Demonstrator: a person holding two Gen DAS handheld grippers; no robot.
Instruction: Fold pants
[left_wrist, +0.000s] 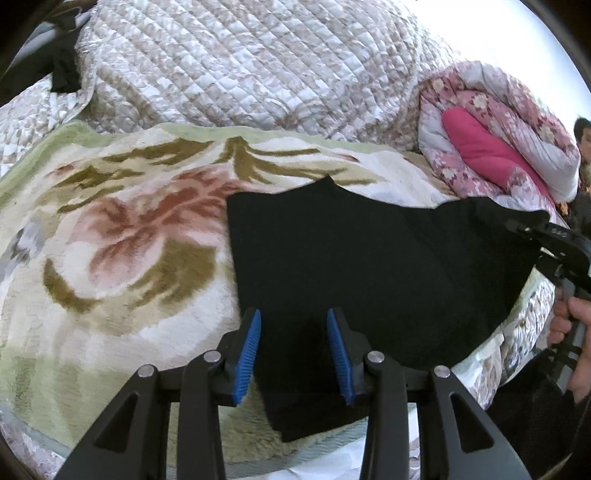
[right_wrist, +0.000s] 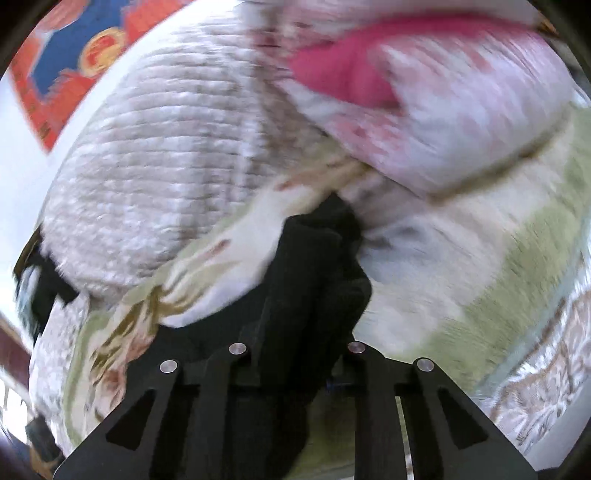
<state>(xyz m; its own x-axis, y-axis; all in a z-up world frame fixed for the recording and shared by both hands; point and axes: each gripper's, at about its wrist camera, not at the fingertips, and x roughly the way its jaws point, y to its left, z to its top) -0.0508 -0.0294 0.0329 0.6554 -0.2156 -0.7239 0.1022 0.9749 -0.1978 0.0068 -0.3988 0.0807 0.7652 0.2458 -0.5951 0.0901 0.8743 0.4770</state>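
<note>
I saw the black pants spread on the floral blanket near the bed's right edge. My left gripper had jaws partly open over them, unclamped; my right gripper pinched bunched pant fabric.

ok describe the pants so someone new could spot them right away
On the bed, find the cream floral blanket in front of the quilted grey bedding. The pants lie on it, the only plain black cloth, beside the pink rolled comforter.
</note>
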